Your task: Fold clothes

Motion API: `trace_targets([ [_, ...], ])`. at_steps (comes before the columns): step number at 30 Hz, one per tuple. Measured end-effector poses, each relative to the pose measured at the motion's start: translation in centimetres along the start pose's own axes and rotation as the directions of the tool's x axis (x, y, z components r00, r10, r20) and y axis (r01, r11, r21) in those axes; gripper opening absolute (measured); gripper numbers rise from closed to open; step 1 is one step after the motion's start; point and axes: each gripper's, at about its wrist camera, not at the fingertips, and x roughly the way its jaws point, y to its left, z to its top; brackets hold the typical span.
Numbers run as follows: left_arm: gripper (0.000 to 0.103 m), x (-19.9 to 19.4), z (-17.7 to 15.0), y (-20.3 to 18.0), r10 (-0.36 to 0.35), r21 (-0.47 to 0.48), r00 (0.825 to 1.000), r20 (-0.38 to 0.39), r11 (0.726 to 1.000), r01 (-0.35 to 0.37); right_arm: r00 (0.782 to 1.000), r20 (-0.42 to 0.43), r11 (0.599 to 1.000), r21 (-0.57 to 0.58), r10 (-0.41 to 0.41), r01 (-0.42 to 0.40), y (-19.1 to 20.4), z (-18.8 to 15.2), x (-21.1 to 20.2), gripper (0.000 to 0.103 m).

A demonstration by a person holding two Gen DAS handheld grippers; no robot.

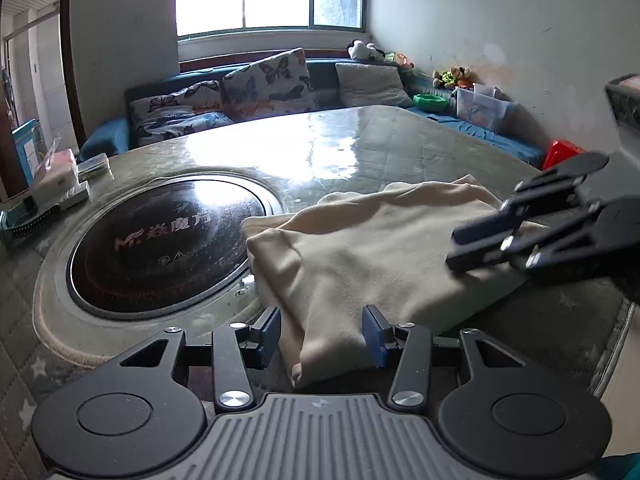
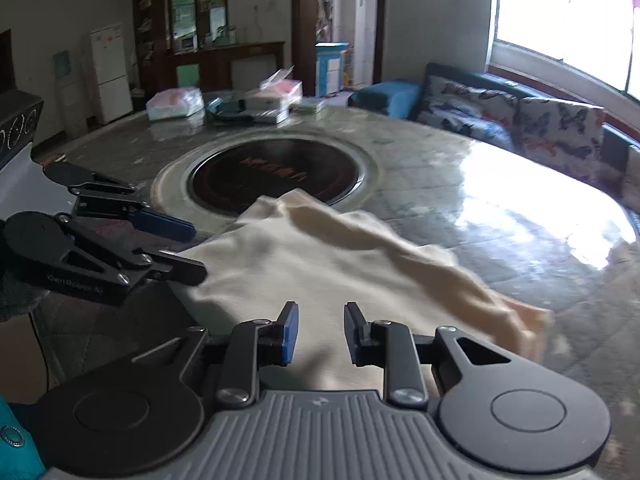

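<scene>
Left wrist view: the left gripper (image 1: pixel 320 336) has its fingers spread and released, straddling the near corner of the cream garment (image 1: pixel 360 248), which lies partly folded on the bench (image 1: pixel 340 148). Ahead and to the right of these fingers, the right gripper (image 1: pixel 476 248) rests over the cloth. Closing here would likely pinch only the top layer, so the fold could slide apart. The dark round hob (image 1: pixel 168 240) to the left reads "MF" followed by Chinese characters.

Right wrist view: the right gripper (image 2: pixel 320 332) is also released above the garment. The far edge is rumpled, so a fold could set crooked. The left gripper (image 2: pixel 188 252) reads "GenRobot AI".
</scene>
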Motion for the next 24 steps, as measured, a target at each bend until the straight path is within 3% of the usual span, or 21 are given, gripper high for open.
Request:
trace_targets([
  [4, 0.048, -0.8, 0.4, 0.7, 0.001, -0.031, 1.0, 0.014, 1.0, -0.001, 1.0, -0.018, 0.999, -0.05, -0.018, 0.017, 1.0, 0.2, 0.3, 0.024],
  [9, 0.048, -0.6, 0.3, 1.5, 0.004, -0.071, 1.0, 0.005, 0.997, -0.003, 0.999, 0.02, 0.997, -0.071, 0.043, -0.042, 2.5, 1.8, 0.3, 0.024],
  [16, 0.049, -0.5, -0.2, 1.8, -0.006, -0.086, 1.0, -0.008, 0.996, 0.005, 0.998, -0.023, 0.992, -0.111, 0.058, -0.06, 3.9, 1.9, 2.0, 0.023],
  [24, 0.05, -1.0, 1.0, 4.0, 0.032, -0.17, 0.999, -0.003, 0.985, -0.032, 0.992, -0.013, 0.969, -0.21, 0.128, -0.128, 6.6, 3.2, 2.7, 0.038],
])
